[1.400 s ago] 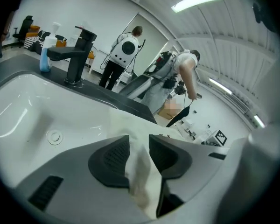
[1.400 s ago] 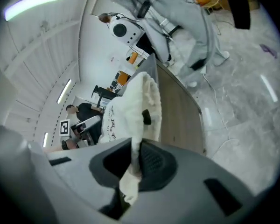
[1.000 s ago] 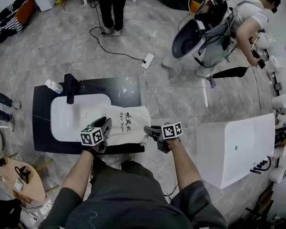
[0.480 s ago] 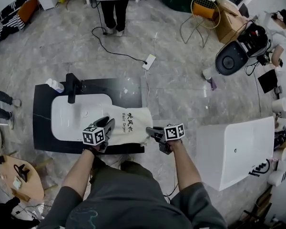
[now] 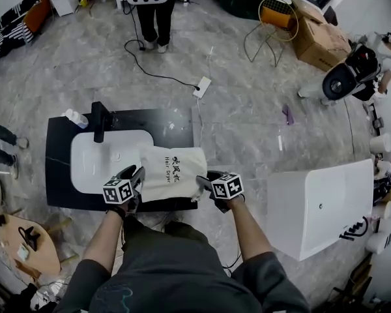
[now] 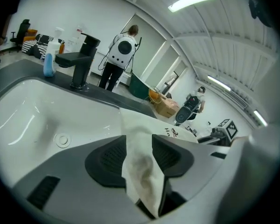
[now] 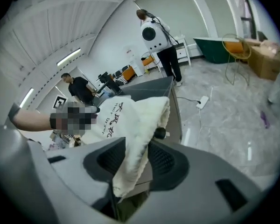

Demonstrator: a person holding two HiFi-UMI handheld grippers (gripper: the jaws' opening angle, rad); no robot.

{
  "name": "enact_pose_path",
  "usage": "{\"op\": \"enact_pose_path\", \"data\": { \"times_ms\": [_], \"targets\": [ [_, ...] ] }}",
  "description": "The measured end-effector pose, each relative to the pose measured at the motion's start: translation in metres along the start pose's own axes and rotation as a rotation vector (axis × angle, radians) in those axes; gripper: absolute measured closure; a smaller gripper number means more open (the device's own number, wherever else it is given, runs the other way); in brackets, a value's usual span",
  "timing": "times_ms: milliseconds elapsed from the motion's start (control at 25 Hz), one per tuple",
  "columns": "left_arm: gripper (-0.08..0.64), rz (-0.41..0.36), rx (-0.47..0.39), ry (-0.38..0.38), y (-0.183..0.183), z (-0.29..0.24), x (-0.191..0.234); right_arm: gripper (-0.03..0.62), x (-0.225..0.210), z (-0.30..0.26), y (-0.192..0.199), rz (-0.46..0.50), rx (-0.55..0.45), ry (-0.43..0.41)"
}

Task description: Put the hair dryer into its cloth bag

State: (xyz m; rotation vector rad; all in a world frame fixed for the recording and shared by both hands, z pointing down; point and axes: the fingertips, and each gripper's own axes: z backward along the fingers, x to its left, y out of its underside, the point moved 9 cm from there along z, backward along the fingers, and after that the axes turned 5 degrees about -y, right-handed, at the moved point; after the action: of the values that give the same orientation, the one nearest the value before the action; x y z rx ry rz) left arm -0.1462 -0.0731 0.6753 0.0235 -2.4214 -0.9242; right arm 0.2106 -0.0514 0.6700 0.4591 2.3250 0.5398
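The cream cloth bag (image 5: 173, 172) with black print lies over the front right of the white sink (image 5: 94, 165). It looks bulky, and no hair dryer shows. My left gripper (image 5: 137, 173) is at the bag's left edge and my right gripper (image 5: 201, 182) at its right edge. In the left gripper view a crumpled fold of the bag (image 6: 141, 164) lies between the jaws, which have just been opening. The right gripper view shows the bag's rim (image 7: 135, 146) between jaws that have also just opened. A small black knob (image 7: 159, 133) pokes out beside that rim.
The sink sits in a black counter (image 5: 55, 150) with a black faucet (image 5: 99, 119) and a blue-white bottle (image 5: 72, 117) at the back. A white tub (image 5: 322, 204) stands to the right. Cables cross the floor (image 5: 202, 83), and people stand farther off.
Both grippers have drawn back toward me and a little left. The bag's left edge has spread slightly leftward. A person with equipment at the upper right has moved farther right.
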Motion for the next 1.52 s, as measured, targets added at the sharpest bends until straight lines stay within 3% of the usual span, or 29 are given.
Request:
{"op": "enact_pose_path", "data": {
  "times_ms": [200,360,600,840,1120,1520],
  "targets": [
    [0.385,-0.013,-0.004,-0.014,-0.002,0.013,0.011,0.457,0.011,0.017,0.002,0.048,-0.068,0.146],
    [0.385,-0.081,-0.025,0.007,-0.017,0.021,0.003,0.457,0.015,0.039,-0.007,0.053,-0.16,0.263],
    [0.385,-0.26,-0.122,0.07,-0.062,0.042,-0.029,0.457,0.058,0.083,-0.031,0.184,-0.413,0.493],
    [0.385,-0.469,-0.262,0.142,-0.104,0.078,-0.073,0.457,0.119,0.124,-0.041,0.267,-0.642,0.648],
    [0.385,-0.565,-0.424,0.174,-0.131,0.123,-0.094,0.457,0.171,0.159,-0.039,0.318,-0.817,0.744],
    [0.39,-0.602,-0.485,0.194,-0.141,0.151,-0.099,0.457,0.193,0.168,-0.036,0.328,-0.846,0.81]
  ]
}}
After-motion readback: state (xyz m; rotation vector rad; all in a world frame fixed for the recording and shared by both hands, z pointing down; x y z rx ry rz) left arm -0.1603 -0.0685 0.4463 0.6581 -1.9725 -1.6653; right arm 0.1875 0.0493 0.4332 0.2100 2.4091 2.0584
